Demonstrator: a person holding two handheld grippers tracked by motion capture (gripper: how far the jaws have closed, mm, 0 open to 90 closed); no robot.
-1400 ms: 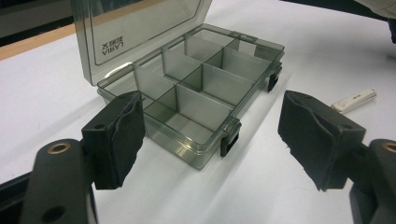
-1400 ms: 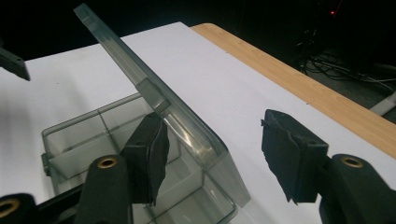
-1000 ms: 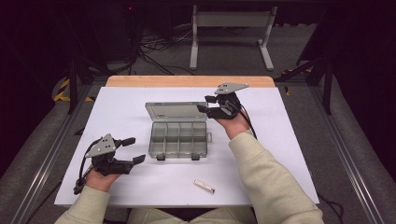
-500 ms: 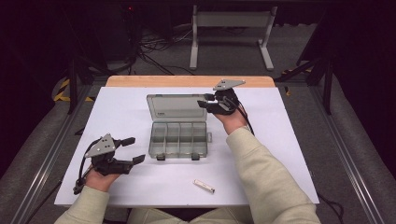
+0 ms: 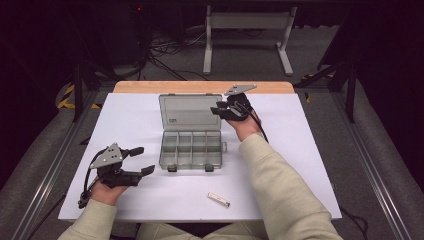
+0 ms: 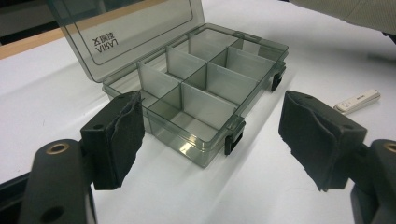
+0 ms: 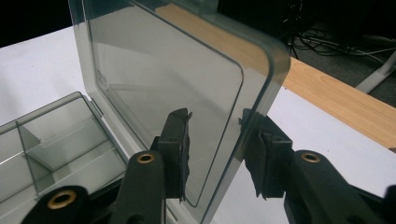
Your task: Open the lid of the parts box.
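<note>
From the high view, your right gripper (image 5: 223,110) is up at the right edge of the lid (image 5: 190,113) of the smoky clear plastic box (image 5: 191,149), which sits mid-table on the white table (image 5: 300,150). The lid stands raised at the far side, the tray below split into small square compartments. Your left gripper (image 5: 141,160) rests near the table's left front, jaws spread wide, nothing between them, well apart from the box. A small white stick (image 5: 218,199) lies alone near the front edge, and the wooden strip (image 5: 200,87) of the tabletop shows at the far side.

In the left gripper view, you look between two chunky black foam-faced pads (image 6: 119,135), one torn and ragged at its edge. Ahead sits the box (image 6: 205,93), glossy and translucent grey, with thin dividers and two dark latches on the near wall. The white stick (image 6: 357,101) lies to the right, just beyond the pad.

In the right gripper view, the lid (image 7: 173,88) stands upright, a smooth tinted pane with rounded corners, its edge running between your jaws. One pad sits on each face; whether they actually pinch it, I cannot tell.
</note>
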